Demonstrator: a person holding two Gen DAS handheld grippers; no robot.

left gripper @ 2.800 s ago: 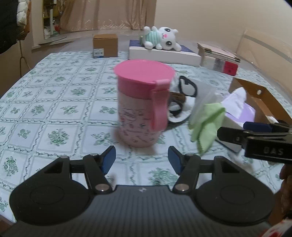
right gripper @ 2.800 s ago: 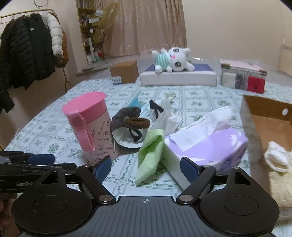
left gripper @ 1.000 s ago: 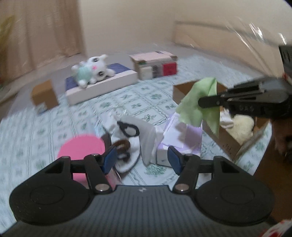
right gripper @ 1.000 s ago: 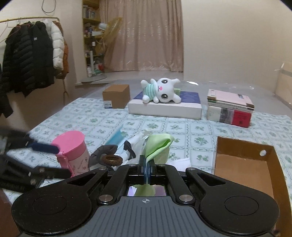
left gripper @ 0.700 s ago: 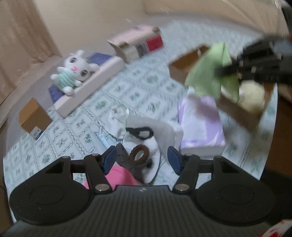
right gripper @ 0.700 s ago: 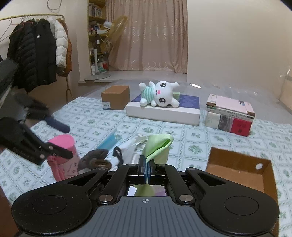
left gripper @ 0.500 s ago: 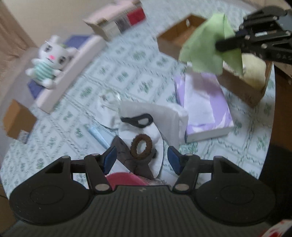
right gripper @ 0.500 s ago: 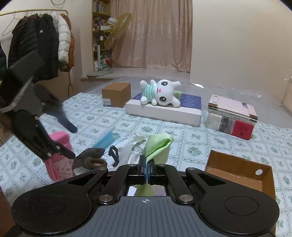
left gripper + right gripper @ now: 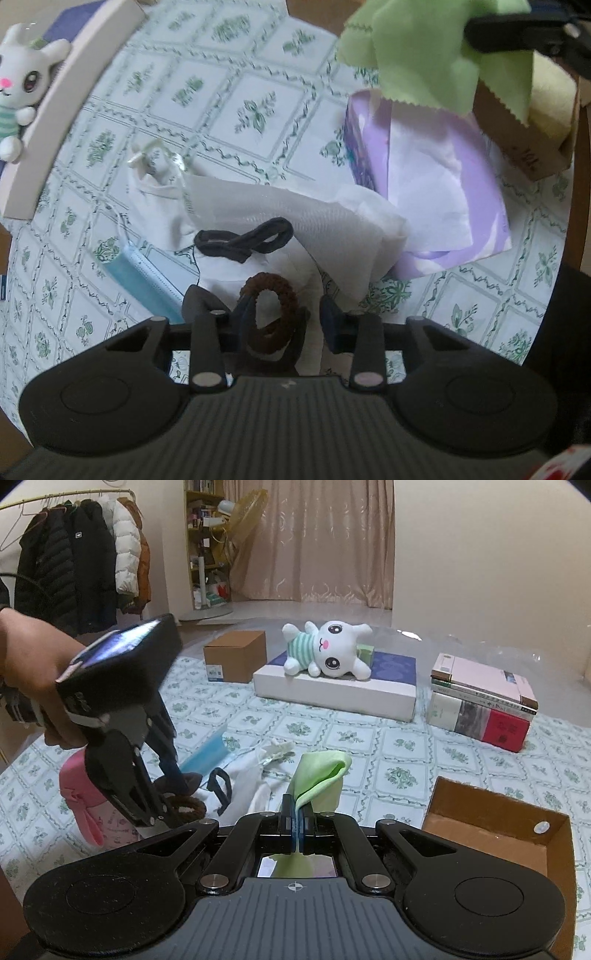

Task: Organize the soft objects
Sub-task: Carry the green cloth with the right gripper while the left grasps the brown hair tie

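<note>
My right gripper (image 9: 296, 810) is shut on a light green cloth (image 9: 320, 775) and holds it in the air; the cloth also shows in the left wrist view (image 9: 424, 51), just left of a brown cardboard box (image 9: 524, 147). My left gripper (image 9: 280, 314) is open, pointing down over a brown scrunchie (image 9: 271, 314) that lies between its fingers on a white cloth (image 9: 288, 221). A black hair tie (image 9: 243, 240) lies just beyond. The left gripper also shows in the right wrist view (image 9: 162, 790), above the scrunchie (image 9: 188, 806).
A purple tissue box (image 9: 428, 184) sits right of the pile, a blue face mask (image 9: 144, 277) left. The box (image 9: 495, 830) holds a yellowish soft item (image 9: 550, 96). A pink cup (image 9: 85, 801), plush bunny (image 9: 328, 650), small carton (image 9: 236, 661) and books (image 9: 484, 705) stand on the patterned tablecloth (image 9: 369, 738).
My left gripper has tilted down and dropped over the scrunchie pile. My right gripper has closed on the green cloth, lifted it and carried it toward the cardboard box.
</note>
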